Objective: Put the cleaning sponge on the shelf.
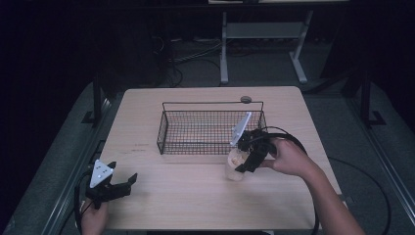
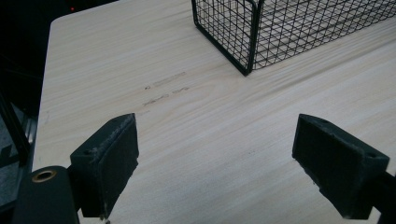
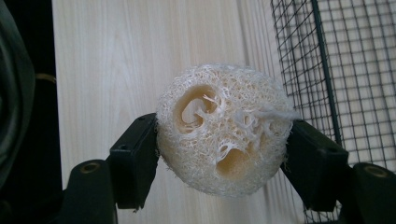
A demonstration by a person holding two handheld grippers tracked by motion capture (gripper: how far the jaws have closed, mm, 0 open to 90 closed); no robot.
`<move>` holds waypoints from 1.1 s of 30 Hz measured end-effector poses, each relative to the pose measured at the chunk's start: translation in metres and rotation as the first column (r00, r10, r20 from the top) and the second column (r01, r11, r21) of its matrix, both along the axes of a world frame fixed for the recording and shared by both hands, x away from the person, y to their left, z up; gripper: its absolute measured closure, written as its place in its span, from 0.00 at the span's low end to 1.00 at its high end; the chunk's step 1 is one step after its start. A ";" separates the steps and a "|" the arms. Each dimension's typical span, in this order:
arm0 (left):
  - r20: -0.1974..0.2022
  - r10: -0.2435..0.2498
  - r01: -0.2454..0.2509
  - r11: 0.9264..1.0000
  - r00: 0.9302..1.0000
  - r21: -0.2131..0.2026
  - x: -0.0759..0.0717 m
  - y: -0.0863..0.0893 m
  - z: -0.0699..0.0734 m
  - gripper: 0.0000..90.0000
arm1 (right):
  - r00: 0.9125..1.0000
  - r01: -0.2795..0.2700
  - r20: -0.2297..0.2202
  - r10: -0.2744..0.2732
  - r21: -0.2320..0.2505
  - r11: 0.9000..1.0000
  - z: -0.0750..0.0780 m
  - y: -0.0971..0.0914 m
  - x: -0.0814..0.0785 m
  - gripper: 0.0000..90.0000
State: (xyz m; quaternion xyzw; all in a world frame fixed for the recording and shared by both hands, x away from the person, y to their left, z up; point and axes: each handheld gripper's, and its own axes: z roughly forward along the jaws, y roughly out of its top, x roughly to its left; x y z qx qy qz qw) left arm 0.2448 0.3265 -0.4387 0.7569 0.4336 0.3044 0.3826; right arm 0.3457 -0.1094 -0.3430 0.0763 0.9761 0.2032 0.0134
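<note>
My right gripper (image 3: 223, 140) clamps a loofah sponge (image 3: 223, 128) between both pads, above the table (image 1: 195, 196), just beside the wire basket (image 1: 210, 128). My left gripper (image 2: 217, 163), jaws wide apart and holding nothing, hangs near the table's front left corner.

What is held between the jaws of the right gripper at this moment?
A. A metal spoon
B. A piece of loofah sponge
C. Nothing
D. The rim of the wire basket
B: in the right gripper view, the right gripper is shut on the loofah sponge, its pads pressing both sides, beside the wire basket.
</note>
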 end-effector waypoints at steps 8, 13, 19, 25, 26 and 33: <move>-0.001 0.002 -0.002 1.000 1.000 0.000 -0.001 0.001 0.000 0.15 | 1.000 -0.009 0.003 0.009 -0.003 1.000 0.014 0.008 0.011 0.35; 0.006 0.002 -0.002 1.000 1.000 0.005 -0.001 0.000 0.000 0.15 | 1.000 -0.016 0.004 0.016 0.001 1.000 0.023 0.013 0.019 0.35; 0.000 -0.002 0.002 1.000 1.000 0.009 -0.001 -0.001 -0.001 0.15 | 0.999 -0.019 0.026 0.020 -0.004 1.000 0.039 0.017 0.032 0.35; 0.001 -0.005 0.005 1.000 1.000 0.011 -0.001 -0.001 -0.001 0.15 | 0.999 -0.016 0.032 0.016 -0.008 1.000 0.050 0.020 0.042 0.35; 0.002 -0.004 0.004 1.000 1.000 0.010 -0.001 -0.001 -0.001 0.15 | 0.999 -0.015 0.034 0.016 -0.010 1.000 0.051 0.021 0.044 0.35; 0.004 -0.001 0.001 1.000 1.000 0.011 -0.002 -0.001 0.000 0.15 | 0.999 -0.008 0.047 0.009 -0.012 1.000 0.064 0.025 0.061 0.35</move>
